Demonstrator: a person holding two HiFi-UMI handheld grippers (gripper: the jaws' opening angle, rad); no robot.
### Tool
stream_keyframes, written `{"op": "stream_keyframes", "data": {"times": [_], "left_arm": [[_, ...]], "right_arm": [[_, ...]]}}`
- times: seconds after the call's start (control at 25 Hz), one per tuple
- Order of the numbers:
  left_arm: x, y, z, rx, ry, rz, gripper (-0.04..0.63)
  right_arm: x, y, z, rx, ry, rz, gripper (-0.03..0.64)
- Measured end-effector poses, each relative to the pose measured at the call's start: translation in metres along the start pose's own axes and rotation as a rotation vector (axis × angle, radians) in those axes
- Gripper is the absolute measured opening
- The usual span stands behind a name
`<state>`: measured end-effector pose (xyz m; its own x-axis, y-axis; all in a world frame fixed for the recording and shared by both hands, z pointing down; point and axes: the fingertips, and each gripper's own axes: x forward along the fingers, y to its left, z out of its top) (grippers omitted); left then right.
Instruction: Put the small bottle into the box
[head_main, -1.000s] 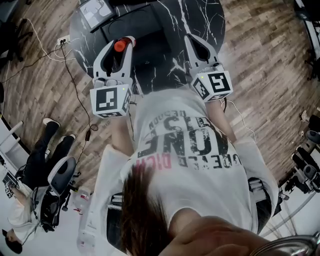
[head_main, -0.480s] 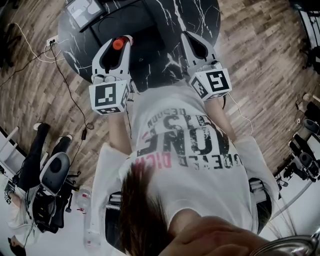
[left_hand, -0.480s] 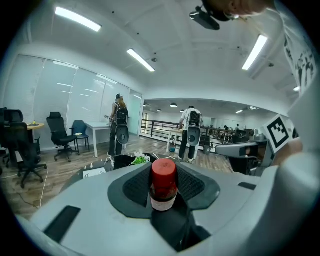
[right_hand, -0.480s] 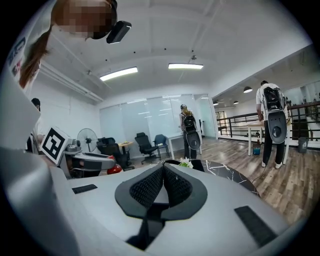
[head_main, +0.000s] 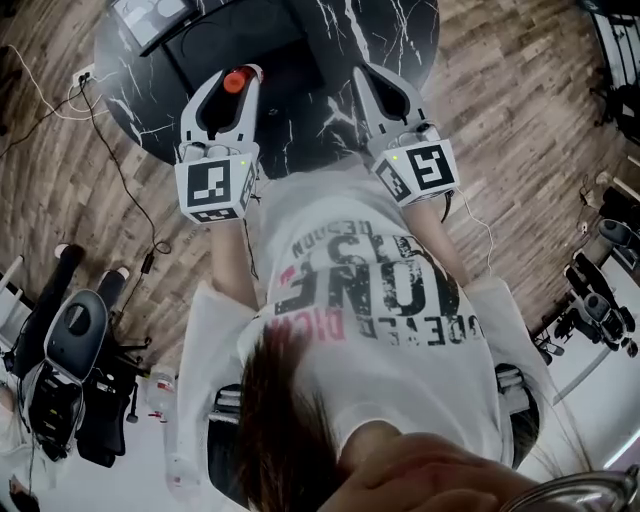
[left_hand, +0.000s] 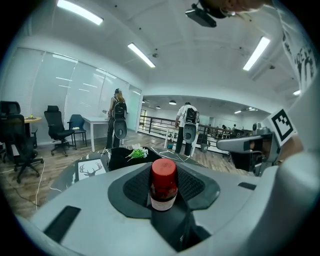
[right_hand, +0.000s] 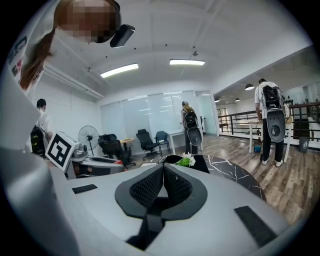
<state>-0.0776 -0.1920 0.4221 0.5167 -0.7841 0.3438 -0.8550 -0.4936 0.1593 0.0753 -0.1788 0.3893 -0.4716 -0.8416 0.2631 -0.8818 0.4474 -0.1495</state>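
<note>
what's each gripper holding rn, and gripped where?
The left gripper holds the small bottle upright by its body, with pads on both sides below the red cap. The right gripper is shut and holds nothing.

round black marble table (head_main: 322, 45), white veins, sits on wood plank floor (head_main: 520, 130). black box (left_hand: 122, 159) on it, just ahead of left gripper (head_main: 236, 78). deer print card (left_hand: 92, 169) ahead, off to gripper's left. green sprig w/ white flowers (left_hand: 136, 152) at box's far side, can't tell if touching. white power strip (head_main: 85, 73) on floor, further left.
</note>
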Motion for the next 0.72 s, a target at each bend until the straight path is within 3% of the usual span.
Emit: {"op": "stream_keyframes", "data": {"times": [0.32, 0.72], "left_arm": [[0.004, 0.003, -0.015, -0.018, 0.009, -0.004, 0.141], [0.011, 0.003, -0.032, 0.012, 0.037, -0.004, 0.141]], "right_arm": [[0.005, 0.006, -0.008, 0.001, 0.012, -0.001, 0.003], [0.007, 0.016, -0.013, 0.002, 0.024, -0.005, 0.003]]}}
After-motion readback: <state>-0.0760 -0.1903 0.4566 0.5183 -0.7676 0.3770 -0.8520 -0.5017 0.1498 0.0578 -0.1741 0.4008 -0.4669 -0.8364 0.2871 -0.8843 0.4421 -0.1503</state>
